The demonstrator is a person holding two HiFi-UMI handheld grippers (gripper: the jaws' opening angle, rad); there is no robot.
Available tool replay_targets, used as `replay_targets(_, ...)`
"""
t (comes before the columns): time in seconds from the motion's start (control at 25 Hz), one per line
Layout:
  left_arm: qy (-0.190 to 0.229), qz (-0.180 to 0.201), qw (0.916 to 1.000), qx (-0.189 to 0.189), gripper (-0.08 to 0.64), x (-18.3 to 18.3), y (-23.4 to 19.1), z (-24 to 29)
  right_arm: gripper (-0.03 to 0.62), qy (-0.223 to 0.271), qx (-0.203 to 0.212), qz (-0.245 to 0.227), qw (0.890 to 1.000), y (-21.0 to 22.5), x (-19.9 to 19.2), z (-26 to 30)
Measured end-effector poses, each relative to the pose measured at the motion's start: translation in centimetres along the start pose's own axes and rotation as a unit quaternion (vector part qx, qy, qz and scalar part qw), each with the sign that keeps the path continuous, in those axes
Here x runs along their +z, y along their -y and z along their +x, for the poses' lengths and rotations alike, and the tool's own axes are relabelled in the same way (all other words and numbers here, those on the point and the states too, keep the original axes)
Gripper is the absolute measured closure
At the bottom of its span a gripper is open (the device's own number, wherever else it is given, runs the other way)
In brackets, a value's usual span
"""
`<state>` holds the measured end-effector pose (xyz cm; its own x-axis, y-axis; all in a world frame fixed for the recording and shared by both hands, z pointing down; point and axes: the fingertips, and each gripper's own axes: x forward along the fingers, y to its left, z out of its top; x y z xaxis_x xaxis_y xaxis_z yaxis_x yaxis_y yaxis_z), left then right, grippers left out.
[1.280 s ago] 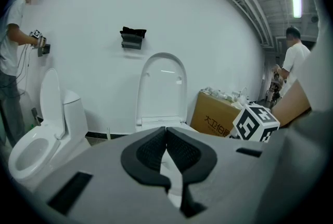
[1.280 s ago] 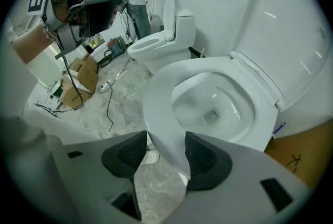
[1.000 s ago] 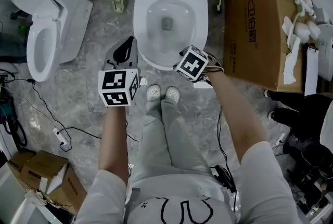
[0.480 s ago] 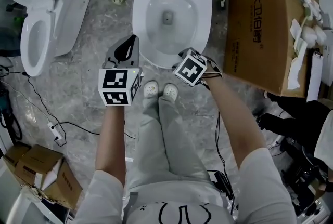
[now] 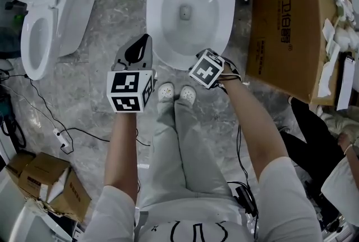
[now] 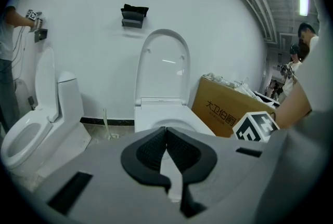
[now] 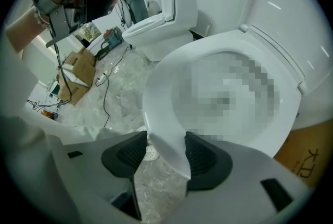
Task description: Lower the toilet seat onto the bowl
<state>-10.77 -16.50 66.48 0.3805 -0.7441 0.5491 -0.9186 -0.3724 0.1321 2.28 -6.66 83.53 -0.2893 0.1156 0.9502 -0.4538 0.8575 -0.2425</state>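
Note:
The white toilet seat [image 5: 167, 49] lies flat on the bowl [image 5: 185, 10], and the lid [image 6: 162, 63] stands upright against the wall. My right gripper [image 5: 194, 61] is at the bowl's front right edge. In the right gripper view the seat's front rim [image 7: 165, 140] fills the gap between the two dark pads [image 7: 203, 155], so the right gripper [image 7: 165, 153] is shut on the seat. My left gripper [image 5: 141, 43] hovers over the floor just left of the bowl, apart from it. Its jaws [image 6: 165, 132] are shut and hold nothing.
A second toilet [image 5: 35, 33] stands at the left with its seat raised. A large cardboard box [image 5: 289, 27] sits close on the bowl's right. Cables [image 5: 59, 137] and small boxes [image 5: 47, 182] lie on the marble floor at the left. Another person's legs [image 5: 320, 134] are at the right.
The head camera has shifted, so the toilet sits slightly lower and further right in view. Both grippers keep their places by the bowl's front. The person at the right has moved.

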Motion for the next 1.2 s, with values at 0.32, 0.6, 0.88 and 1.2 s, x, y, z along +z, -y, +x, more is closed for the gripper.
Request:
replay_targets(0.32,-0.016,-0.001,0.9999,-0.003,0.551,-1.7,-0.6,-0.1,0.341,-0.003,-0.015,0.011,1.000,0.6,-0.3,2.3)
replay_targets(0.6,-0.032,0.002,0.9994,-0.012,0.549,-3.0,-0.4,-0.2,0.359,0.005,-0.033,0.010,0.999,1.3,0.1,3.2)
replay_targets(0.88,-0.033,0.004,0.9994,-0.013,0.550,-2.5,-0.2,-0.5,0.359,-0.004,-0.039,0.022,0.999,1.6,-0.6,2.5)
replay_targets(1.2,-0.017,0.002,0.9998,-0.014,0.550,0.2,0.5,-1.3,0.362,0.011,-0.046,0.049,0.998,1.4,-0.1,-0.3)
